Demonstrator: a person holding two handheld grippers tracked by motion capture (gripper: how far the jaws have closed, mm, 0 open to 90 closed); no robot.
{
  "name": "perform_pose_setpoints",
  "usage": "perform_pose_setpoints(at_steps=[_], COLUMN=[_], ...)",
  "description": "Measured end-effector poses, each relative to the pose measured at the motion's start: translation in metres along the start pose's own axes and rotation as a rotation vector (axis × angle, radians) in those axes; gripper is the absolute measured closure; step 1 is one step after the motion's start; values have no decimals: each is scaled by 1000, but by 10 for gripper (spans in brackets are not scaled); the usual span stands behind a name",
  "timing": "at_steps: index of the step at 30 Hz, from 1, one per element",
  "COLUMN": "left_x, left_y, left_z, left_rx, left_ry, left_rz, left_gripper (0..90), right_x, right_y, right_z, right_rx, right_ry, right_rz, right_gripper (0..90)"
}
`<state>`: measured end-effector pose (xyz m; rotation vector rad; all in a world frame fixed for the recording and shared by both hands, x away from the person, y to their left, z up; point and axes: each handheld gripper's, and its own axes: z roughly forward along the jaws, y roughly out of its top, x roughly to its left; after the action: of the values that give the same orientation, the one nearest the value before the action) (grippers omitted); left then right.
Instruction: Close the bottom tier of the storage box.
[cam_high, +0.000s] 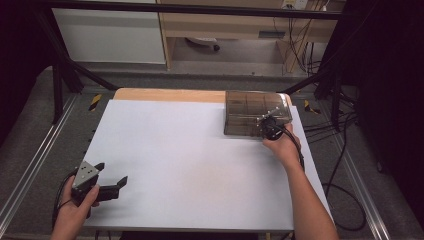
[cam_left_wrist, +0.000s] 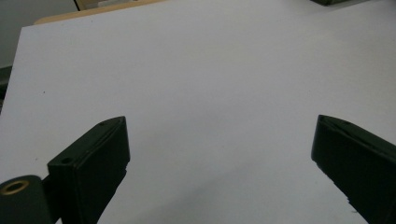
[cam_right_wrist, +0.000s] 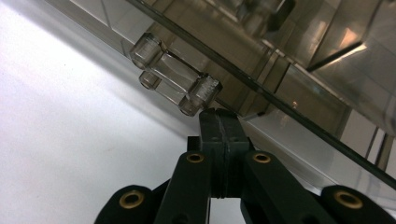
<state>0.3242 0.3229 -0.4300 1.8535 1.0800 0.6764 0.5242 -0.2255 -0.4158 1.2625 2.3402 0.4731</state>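
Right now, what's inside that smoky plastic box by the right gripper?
The plastic box shows divider walls forming compartments through its tinted lid. No contents are discernible; tint and glare obscure them. The right gripper, jaws shut, sits at its latch.

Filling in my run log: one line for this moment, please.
right gripper: shut, tips at box latch | left gripper: open over table

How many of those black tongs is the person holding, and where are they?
2. The left tongs sit near the table's front left corner, jaws wide apart over bare white surface. The right tongs are at the far right, jaws pressed together against the smoky plastic box's front latch.
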Motion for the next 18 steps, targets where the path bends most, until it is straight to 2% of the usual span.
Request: perform_pose_setpoints(at_steps=[11, 18], left_x=[0, 0], left_y=[0, 0], left_z=[1, 1], left_rx=[-1, -1], left_ry=[-2, -2], left_rz=[-3, -3], left_gripper=[45, 45], right_x=[-3, -5], right_y=[5, 5], right_z=[2, 5], right_rx=[3, 1], right_ry=[7, 15], right_rz=[11, 36], right_gripper=[900, 900])
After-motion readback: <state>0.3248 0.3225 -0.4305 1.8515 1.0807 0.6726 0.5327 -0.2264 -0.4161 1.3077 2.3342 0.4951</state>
